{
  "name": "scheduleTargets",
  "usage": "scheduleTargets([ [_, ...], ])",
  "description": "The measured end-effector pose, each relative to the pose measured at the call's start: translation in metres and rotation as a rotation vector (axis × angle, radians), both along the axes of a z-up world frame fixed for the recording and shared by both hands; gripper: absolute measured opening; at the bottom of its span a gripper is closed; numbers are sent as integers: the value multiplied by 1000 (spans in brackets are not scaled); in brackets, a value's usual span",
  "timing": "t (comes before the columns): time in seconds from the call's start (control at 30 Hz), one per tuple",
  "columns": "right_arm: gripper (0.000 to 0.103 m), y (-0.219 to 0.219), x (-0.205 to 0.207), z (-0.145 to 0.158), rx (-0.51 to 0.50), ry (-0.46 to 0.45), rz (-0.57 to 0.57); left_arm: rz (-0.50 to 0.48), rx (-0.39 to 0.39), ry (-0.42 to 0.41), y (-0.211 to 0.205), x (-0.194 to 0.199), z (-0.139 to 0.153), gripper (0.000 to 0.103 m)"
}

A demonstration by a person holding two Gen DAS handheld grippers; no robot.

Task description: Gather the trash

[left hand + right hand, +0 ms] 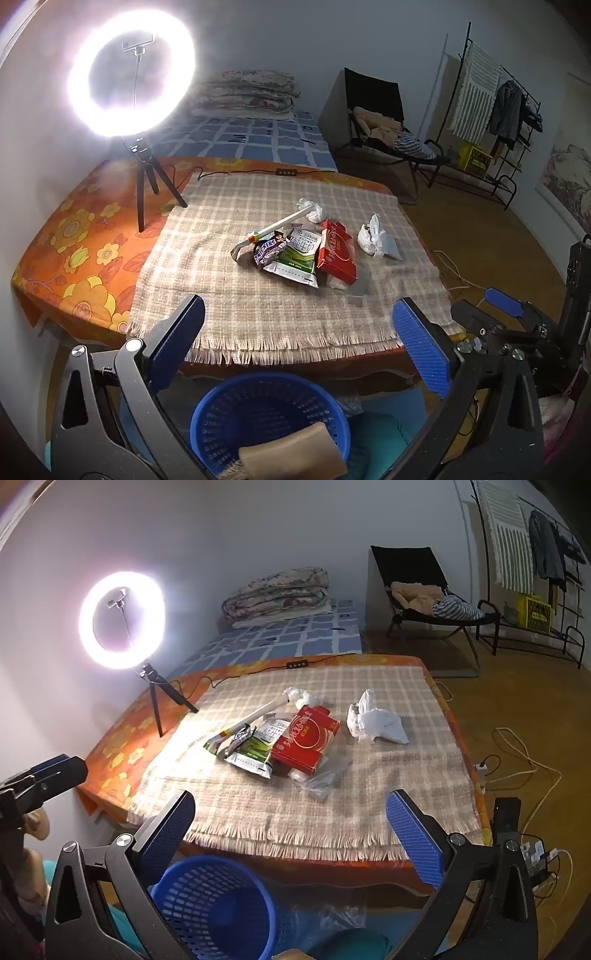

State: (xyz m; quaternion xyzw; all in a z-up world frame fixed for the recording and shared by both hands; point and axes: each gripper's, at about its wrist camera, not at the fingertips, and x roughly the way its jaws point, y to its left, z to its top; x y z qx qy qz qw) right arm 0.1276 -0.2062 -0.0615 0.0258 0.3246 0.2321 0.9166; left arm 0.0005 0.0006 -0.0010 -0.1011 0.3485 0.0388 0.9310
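Left gripper [299, 332]: jaws spread wide, holding nothing, poised over the near edge of the table. Right gripper [291, 823]: likewise wide apart and empty, just beside the left. Trash, heaped mid-table on a checked cloth [229, 302]: red carton [337, 254], green-and-white milk pouch [295, 258], Snickers wrapper [266, 251], white stick [280, 223] lying across the heap, crumpled tissue [312, 210] at the far end; a white plastic bag [376, 238] lies apart to the right, a clear plastic wrapper [325, 775] against the carton's near side. Blue basket [269, 406]: on the floor below the table's near edge, with a tan object [291, 456] at its rim. Ring light [131, 74]: lit, on a tripod at the table's left.
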Motion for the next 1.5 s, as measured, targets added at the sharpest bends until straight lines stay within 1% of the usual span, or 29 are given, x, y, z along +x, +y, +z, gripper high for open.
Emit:
scheduleTargets([
  [0.03, 103, 1, 0, 0, -10, 0, 0, -1, 7, 0, 0, 0, 0, 103],
  [0.23, 103, 2, -2, 0, -20, 8, 4, 0, -7, 5, 8, -1, -1, 103],
  [0.83, 103, 12, 2, -5, -28, 29, 8, 4, -15, 9, 4, 1, -1, 103],
  [0.97, 103, 12, 3, -5, -28, 29, 8, 3, -14, 13, 2, 2, -6, 103],
  [1.5, 103, 17, 6, -8, -29, 38, 17, 2, -18, 15, 2, 1, -6, 103],
])
